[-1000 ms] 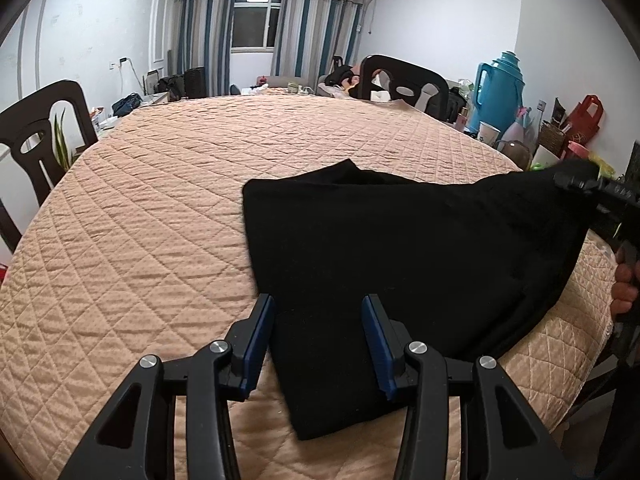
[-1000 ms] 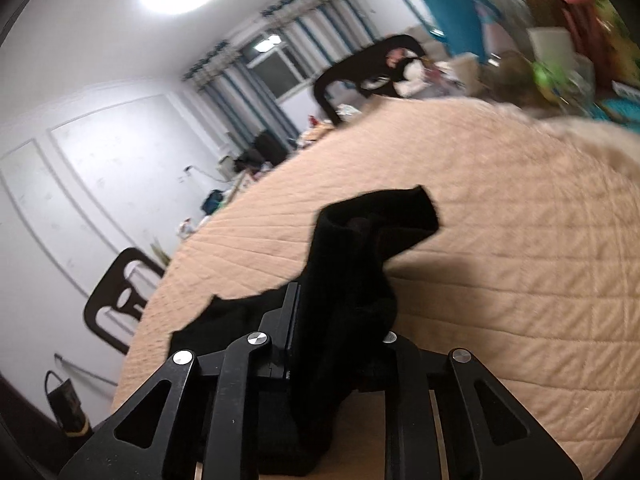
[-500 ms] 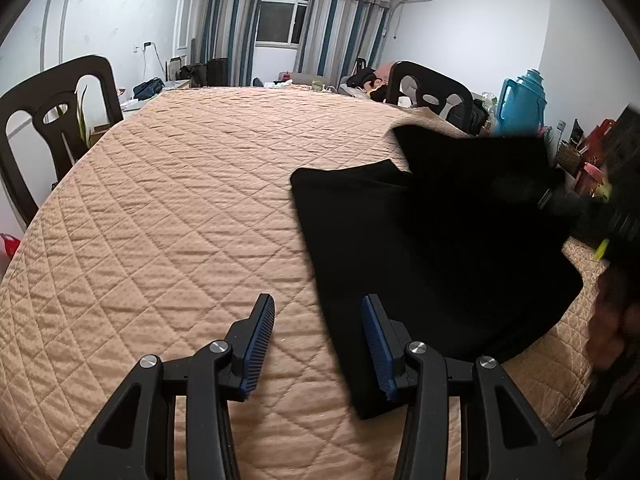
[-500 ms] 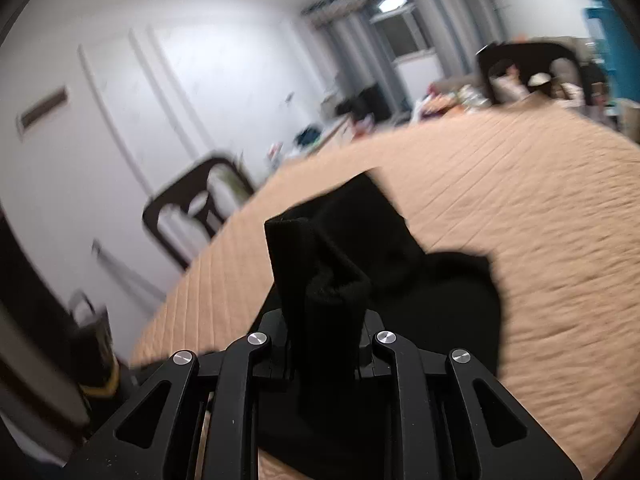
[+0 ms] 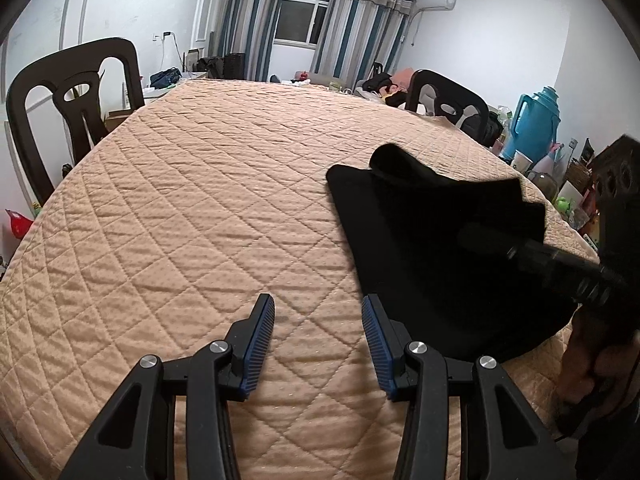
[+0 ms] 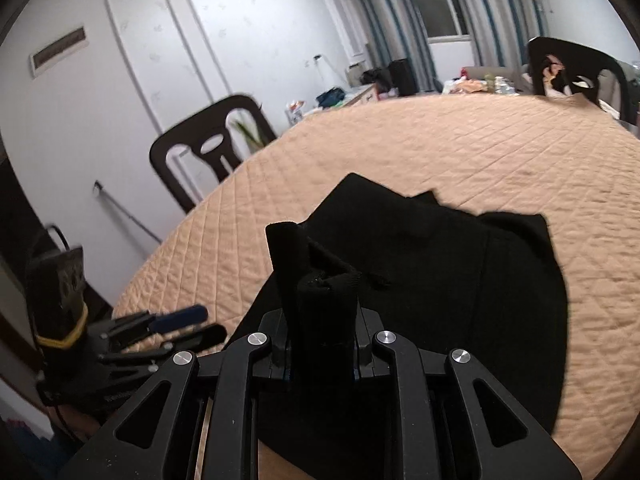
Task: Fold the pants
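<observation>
The black pants lie folded over on the tan quilted table, near its right front edge. My left gripper is open and empty, low over bare quilt just left of the pants. My right gripper is shut on a bunched edge of the pants and holds it over the lower layer. In the left wrist view the right gripper reaches in from the right over the pants. In the right wrist view the left gripper shows at lower left, open.
Dark chairs stand at the table's left and far right. A blue thermos and cluttered items sit on a shelf at the right. The quilted table stretches far beyond the pants.
My right gripper carried the pants' edge from the right across and down over the lower layer. My left gripper moved off the pants to the left, staying open.
</observation>
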Motion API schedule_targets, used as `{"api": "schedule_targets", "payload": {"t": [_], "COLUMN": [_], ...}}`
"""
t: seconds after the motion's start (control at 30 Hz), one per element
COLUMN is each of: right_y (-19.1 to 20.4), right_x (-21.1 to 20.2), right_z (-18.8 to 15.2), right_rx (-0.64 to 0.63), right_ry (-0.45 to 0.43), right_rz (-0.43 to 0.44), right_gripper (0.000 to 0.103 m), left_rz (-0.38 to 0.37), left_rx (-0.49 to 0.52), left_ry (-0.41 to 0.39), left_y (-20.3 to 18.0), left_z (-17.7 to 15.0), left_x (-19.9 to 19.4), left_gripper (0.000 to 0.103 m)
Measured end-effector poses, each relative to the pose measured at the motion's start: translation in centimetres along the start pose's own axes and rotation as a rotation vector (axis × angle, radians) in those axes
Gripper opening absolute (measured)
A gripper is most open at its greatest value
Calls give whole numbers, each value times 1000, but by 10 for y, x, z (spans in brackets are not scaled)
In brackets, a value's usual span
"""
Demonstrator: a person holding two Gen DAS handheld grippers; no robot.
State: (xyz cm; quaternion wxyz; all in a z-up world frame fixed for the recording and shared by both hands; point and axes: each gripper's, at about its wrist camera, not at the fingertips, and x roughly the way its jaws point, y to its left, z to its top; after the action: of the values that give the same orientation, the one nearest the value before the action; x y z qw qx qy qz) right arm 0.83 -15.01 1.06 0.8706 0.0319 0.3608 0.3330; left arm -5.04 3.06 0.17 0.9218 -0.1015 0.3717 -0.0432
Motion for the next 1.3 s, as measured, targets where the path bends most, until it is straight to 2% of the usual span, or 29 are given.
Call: {"api": "schedule_targets", "payload": {"t": [0.2, 0.6, 0.63, 0.77, 0.8, 0.9, 0.97, 1.0, 1.07, 1.13, 1.2, 1.27, 1.3], "right_y": [12, 31, 33, 41, 42, 44, 43, 45, 44, 34, 15, -8, -21], "right_x": [0, 8, 9, 10, 8, -1, -14, -24, -37, -46, -48, -43, -36], "right_z": [-11, -17, -18, -19, -20, -20, -20, -20, -20, -21, -23, -26, -29], "right_rx": [-78, -171, -180, -220, -221, -211, -194, -199, -208, -171, -96, -22, 15], "right_ry": [0, 2, 3, 18, 20, 10, -11, -37, -82, -122, -125, -101, -65], "right_rz": [-51, -87, -88, -55, -49, -10, 56, 86, 92, 82, 64, -8, -75], "right_gripper": [20, 22, 24, 48, 50, 50, 50, 50, 50, 50, 50, 47, 34], "left_rz": [11, 20, 21, 24, 24, 27, 28, 26, 18, 9, -4, -20, -26], "left_rx": [-20, -37, -38, -41, -41, -42, -42, -41, -36, -26, -10, 14, 32], "left_ry": [-9, -18, -18, -17, -20, -31, -40, -44, -51, -60, -67, -75, -80], "left_y": [7, 14, 14, 15, 17, 19, 20, 19, 17, 12, 6, -4, -10], "left_z": [1, 1, 2, 2, 2, 4, 7, 8, 11, 15, 19, 25, 29], "left_x": [-3, -6, -6, -7, -9, -13, -15, -16, -17, -18, -19, -18, -16], "left_gripper": [48, 48, 48, 48, 48, 48, 48, 48, 48, 48, 48, 48, 48]}}
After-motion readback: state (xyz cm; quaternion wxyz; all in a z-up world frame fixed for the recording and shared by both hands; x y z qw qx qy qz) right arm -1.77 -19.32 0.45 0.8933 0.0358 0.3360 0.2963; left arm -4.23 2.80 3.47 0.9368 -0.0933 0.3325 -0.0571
